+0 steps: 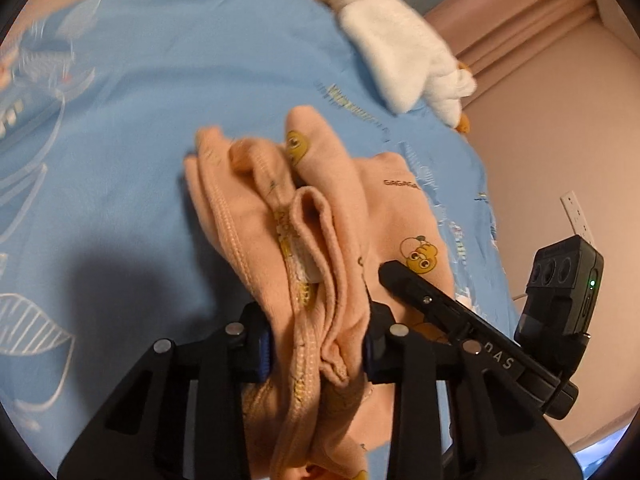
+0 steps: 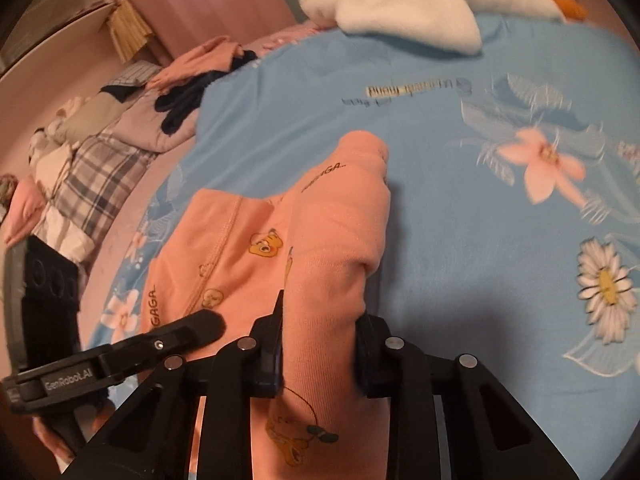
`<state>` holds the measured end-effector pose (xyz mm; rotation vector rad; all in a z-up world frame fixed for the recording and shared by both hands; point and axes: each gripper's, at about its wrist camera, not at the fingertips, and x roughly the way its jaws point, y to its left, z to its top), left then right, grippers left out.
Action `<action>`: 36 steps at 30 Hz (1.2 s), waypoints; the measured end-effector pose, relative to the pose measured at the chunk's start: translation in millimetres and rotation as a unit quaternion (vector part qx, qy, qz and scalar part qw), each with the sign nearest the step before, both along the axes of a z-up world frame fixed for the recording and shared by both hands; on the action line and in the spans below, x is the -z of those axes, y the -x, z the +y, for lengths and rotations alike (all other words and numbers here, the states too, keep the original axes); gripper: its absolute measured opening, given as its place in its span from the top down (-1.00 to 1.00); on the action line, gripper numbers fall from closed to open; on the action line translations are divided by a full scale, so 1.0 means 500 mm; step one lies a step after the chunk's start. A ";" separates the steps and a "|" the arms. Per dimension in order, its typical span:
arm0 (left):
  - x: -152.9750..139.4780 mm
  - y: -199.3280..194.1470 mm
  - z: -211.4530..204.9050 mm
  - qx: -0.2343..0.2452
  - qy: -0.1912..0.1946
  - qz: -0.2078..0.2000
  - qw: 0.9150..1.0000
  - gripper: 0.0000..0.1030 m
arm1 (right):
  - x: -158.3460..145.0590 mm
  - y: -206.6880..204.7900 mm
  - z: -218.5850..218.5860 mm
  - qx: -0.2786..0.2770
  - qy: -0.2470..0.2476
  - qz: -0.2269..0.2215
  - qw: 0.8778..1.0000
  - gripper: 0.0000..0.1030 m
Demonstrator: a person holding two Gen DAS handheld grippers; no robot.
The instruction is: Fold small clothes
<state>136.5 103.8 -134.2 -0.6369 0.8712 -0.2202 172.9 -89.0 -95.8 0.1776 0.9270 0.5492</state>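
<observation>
Two grippers, mine, both grip the same peach garment (image 1: 320, 216), which lies bunched on the blue bedsheet (image 1: 168, 128). My left gripper (image 1: 316, 354) has its jaws clenched on a thick gather of ribbed hems and folded layers; the cloth fills the whole gap between the pads and rises ahead of them in a ridge. My right gripper (image 2: 318, 354) has its jaws clamped on a rolled fold of the same garment, a sleeve-like tube that runs straight ahead of the jaws to a rounded end.

To the right of my left jaws the other gripper's black finger lies across the duck-printed cloth. Left of my left jaws the sheet is bare and wide, crossed only by my own shadow. Right of my right jaws the flowered sheet is likewise open. Far ahead of both jaws a white plush toy (image 1: 400, 52) lies near the bed's edge, well apart from the garment. Beyond the left edge of the sheet, in the right wrist view, sits a heap of other clothes (image 2: 132, 120).
</observation>
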 end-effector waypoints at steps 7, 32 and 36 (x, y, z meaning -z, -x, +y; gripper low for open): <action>-0.084 0.086 -0.047 0.013 -0.005 -0.057 0.998 0.37 | -0.097 0.089 -0.060 0.004 -0.007 -0.065 0.998 0.44; -0.010 0.190 -0.220 0.020 -0.084 -0.030 0.996 0.34 | -0.007 0.185 -0.177 0.023 0.027 -0.018 0.999 0.44; 0.018 0.175 -0.224 0.015 -0.095 0.008 0.995 0.29 | 0.026 0.175 -0.170 0.029 0.050 0.012 0.998 0.44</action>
